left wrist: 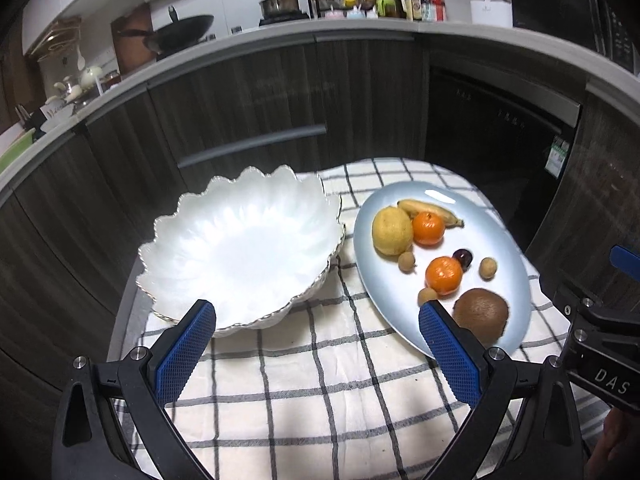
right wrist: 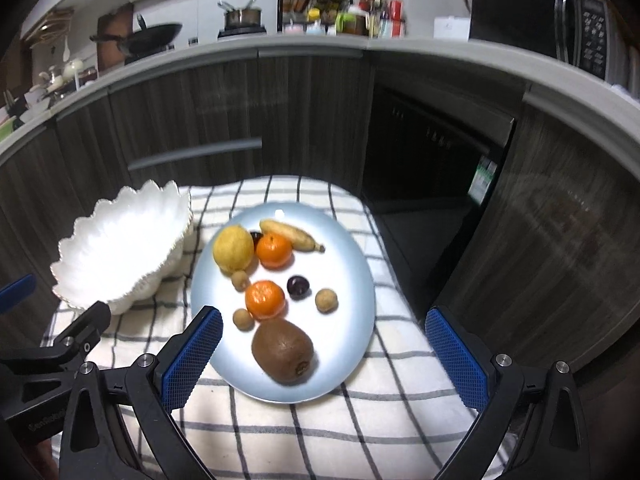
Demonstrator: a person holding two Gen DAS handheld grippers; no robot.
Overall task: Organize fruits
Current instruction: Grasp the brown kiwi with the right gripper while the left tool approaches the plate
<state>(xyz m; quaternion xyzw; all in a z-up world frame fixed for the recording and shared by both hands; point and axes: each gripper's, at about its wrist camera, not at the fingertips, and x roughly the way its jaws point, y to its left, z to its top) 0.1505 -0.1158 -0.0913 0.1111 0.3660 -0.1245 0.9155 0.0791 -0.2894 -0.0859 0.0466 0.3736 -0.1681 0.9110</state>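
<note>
A pale blue plate [right wrist: 352, 264] [left wrist: 508, 256] on the checked cloth carries a kiwi [right wrist: 282, 350] [left wrist: 482, 315], two mandarins [right wrist: 265, 299] [right wrist: 274, 249], a lemon [right wrist: 233, 248] [left wrist: 392, 230], a small banana [right wrist: 291, 234], a dark plum [right wrist: 297, 286] and three small longans [right wrist: 326, 300]. To its left sits a white scalloped bowl [left wrist: 240, 248] [right wrist: 120, 248] with nothing in it. My left gripper [left wrist: 320, 344] is open above the cloth between bowl and plate. My right gripper [right wrist: 324, 348] is open just short of the plate's near edge, with the kiwi in line between its fingers.
The checked cloth [left wrist: 320, 392] covers a small round table whose far edge drops toward dark kitchen cabinets [left wrist: 248, 96]. A dark built-in appliance [right wrist: 436, 140] stands at the right. The worktop beyond holds pans, bottles and a microwave [right wrist: 560, 24].
</note>
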